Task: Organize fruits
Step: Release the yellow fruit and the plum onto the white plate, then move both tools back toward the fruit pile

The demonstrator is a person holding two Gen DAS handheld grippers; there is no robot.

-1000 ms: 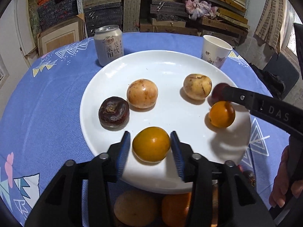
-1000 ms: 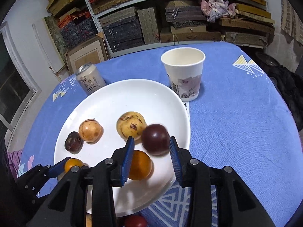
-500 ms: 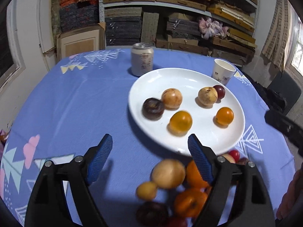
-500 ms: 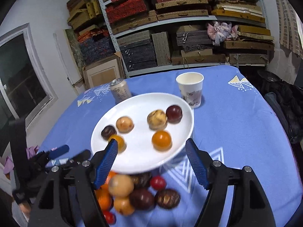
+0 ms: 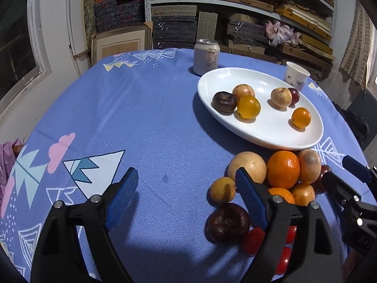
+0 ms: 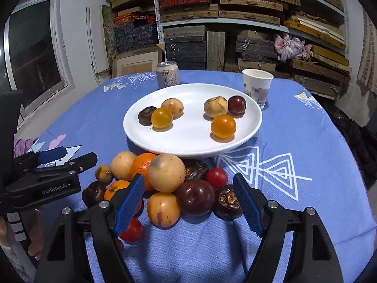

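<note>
One white plate (image 6: 254, 122) carries six fruits: two orange, two tan, one dark red, one dark brown. At its 6 o'clock, a pile of loose fruit (image 6: 165, 181) numbers about a dozen. One can (image 6: 168, 75) and one paper cup (image 6: 257, 87) stand behind.

A glossy white ceramic-looking plate (image 6: 141, 139) rests on matt, woven blue cloth (image 6: 294, 141), a shiny metal can (image 6: 168, 75) and matt paper cup (image 6: 257, 87) stand behind it, and ribbed blue pads (image 6: 128, 202) line matt black plastic fingers.
</note>
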